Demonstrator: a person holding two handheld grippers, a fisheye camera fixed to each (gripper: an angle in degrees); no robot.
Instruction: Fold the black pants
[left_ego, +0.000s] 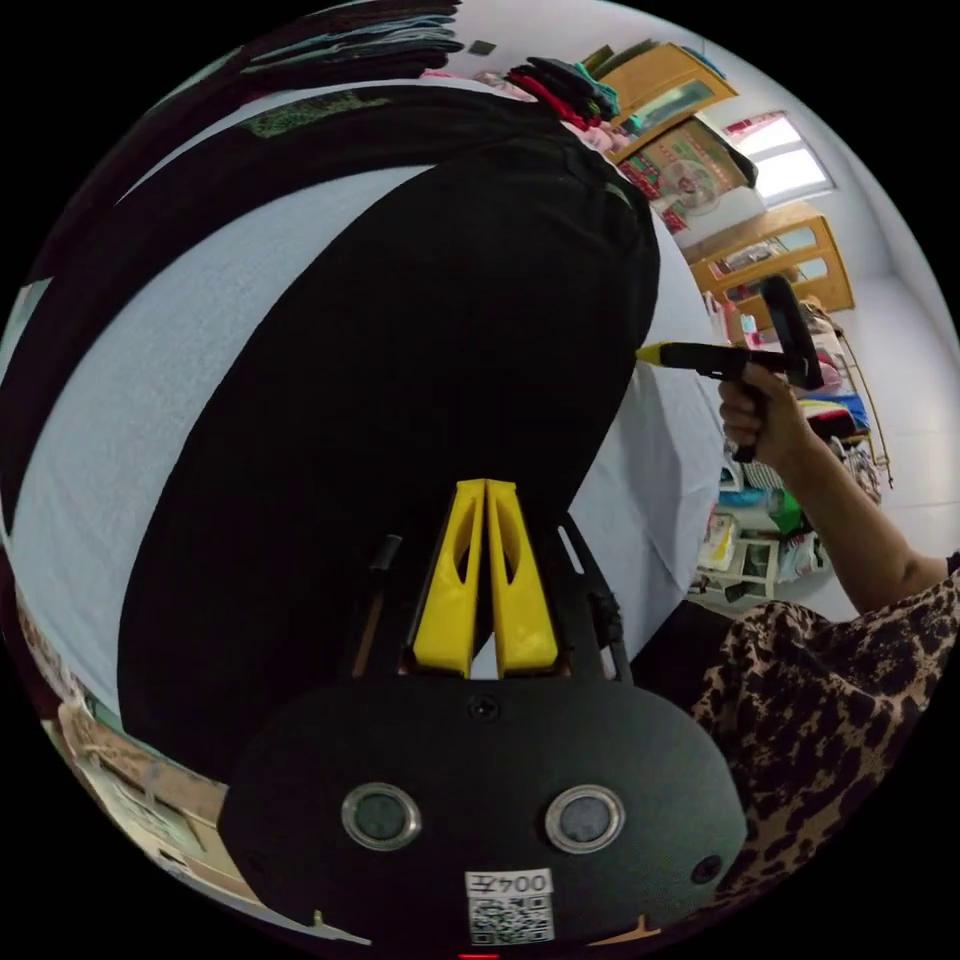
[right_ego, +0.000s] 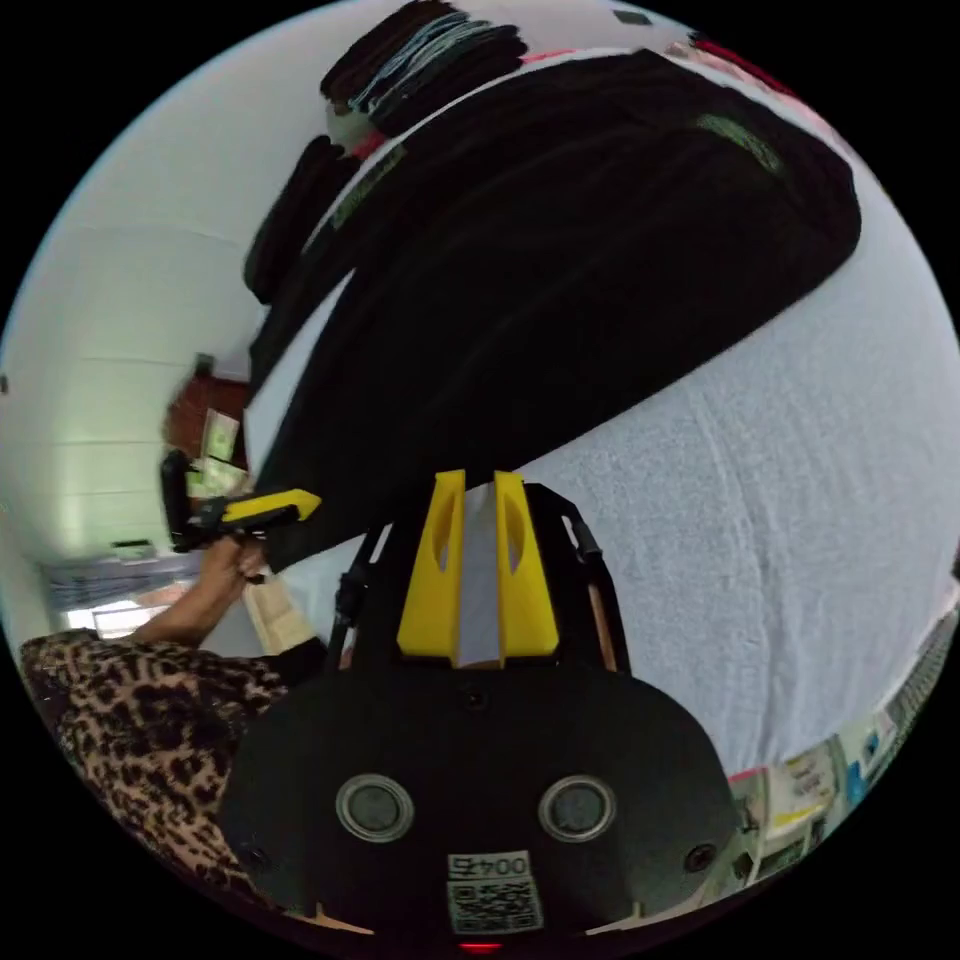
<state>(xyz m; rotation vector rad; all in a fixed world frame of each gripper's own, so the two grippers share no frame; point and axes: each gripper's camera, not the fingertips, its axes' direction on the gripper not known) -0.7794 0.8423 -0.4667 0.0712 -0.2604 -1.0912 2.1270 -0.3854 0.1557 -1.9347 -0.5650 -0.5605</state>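
Observation:
The black pants (left_ego: 400, 380) lie flat and long across a white cloth-covered surface (left_ego: 150, 400). My left gripper (left_ego: 485, 487) hovers over their near edge with its yellow jaws pressed together; I cannot see any cloth between them. It also shows at the pants' end, held in a hand, as the left gripper (right_ego: 312, 497). My right gripper (right_ego: 480, 478) points at the edge of the pants (right_ego: 560, 270) with a narrow gap between its jaws. Its yellow tip meets the pants' far end, where a hand holds the right gripper (left_ego: 645, 353).
A second strip of black cloth (left_ego: 300, 130) lies beyond the pants. Piles of folded clothes (left_ego: 380, 40) (right_ego: 430, 60) sit at the far side. Wooden cabinets (left_ego: 770, 250) and clutter stand past the surface's edge. The person's leopard-print clothing (left_ego: 830, 700) is close by.

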